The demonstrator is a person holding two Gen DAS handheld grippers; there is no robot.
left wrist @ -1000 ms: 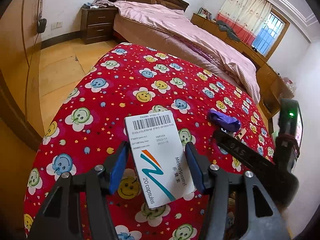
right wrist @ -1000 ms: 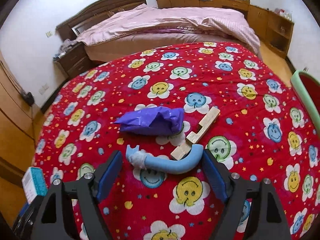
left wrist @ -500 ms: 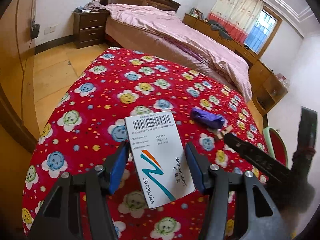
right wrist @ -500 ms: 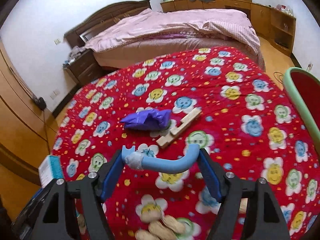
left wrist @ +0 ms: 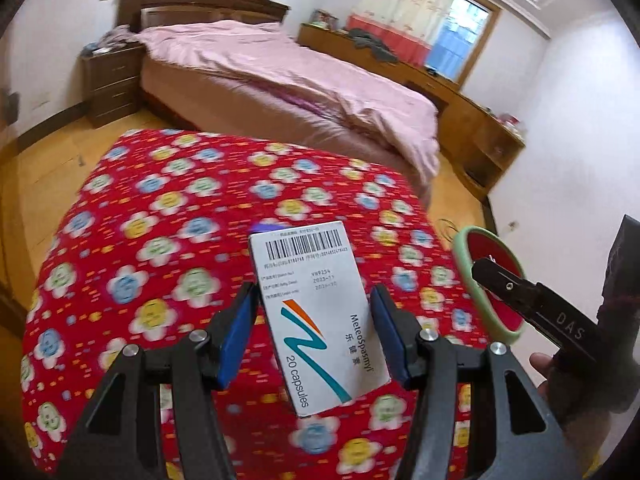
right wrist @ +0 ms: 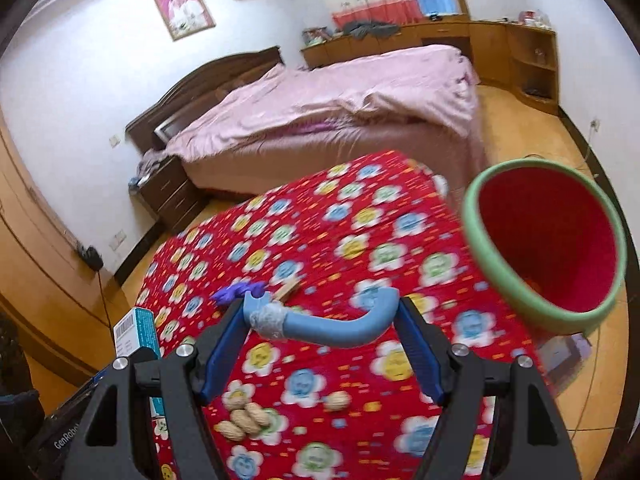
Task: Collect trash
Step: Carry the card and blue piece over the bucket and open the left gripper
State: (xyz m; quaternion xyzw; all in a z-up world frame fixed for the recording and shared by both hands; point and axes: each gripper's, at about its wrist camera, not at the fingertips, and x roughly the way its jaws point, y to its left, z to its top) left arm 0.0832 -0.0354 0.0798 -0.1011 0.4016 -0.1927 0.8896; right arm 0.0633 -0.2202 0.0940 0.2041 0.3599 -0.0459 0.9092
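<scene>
The left tongs (left wrist: 314,332) are raised above the worktop (left wrist: 132,216), their blue pads clamped on the two long edges of a white medicine box (left wrist: 316,312) printed with a barcode and "20 capsules"; the box tilts slightly, its barcode end pointing away from the camera. The right tongs (right wrist: 324,334) are also lifted clear of the cloth and grip a curved blue tube (right wrist: 332,324) crosswise, its taped end against the left pad.

To the right of both, off the worktop's edge, a red bin with a green rim (right wrist: 500,276) is tipped so its mouth faces the cameras. On the red smiley-flower cloth lie a purple wrapper (right wrist: 236,290), a small wooden piece (right wrist: 290,290) just beside it, and a cluster of peanuts (right wrist: 244,422) near the right tongs.

Beyond stands a bed (left wrist: 288,80) with a pink quilt, a dark wooden headboard and nightstand (left wrist: 112,80), with low wooden cabinets (right wrist: 516,44) under a curtained window (left wrist: 460,36).
</scene>
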